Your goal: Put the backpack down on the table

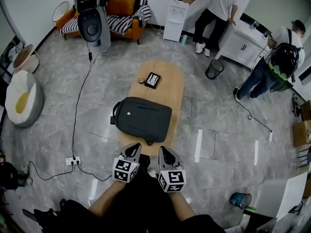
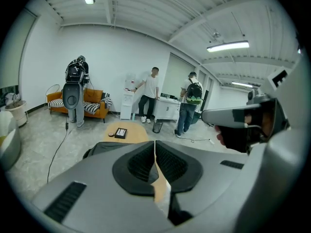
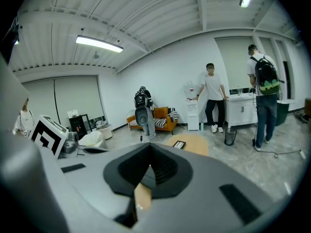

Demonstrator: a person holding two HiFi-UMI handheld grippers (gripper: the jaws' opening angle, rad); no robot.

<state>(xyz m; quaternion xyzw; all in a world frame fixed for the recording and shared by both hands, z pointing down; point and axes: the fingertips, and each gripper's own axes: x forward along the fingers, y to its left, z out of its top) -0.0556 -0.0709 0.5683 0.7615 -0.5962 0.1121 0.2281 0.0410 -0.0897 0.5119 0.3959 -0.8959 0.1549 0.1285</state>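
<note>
While the backpack (image 1: 142, 119) lies on the table (image 1: 171, 85) (logo unreadable), left gripper (image 1: 133, 150) and right gripper (image 1: 165, 153) are both closed, empty.

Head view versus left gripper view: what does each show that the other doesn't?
Head view only: white power strip on the floor and teal bucket. Left gripper view only: the left gripper with jaws together, nothing between, plus a ceiling strip light. Both: dark grey fabric backpack lying on the oval wooden table, and the orange sofa.
</note>
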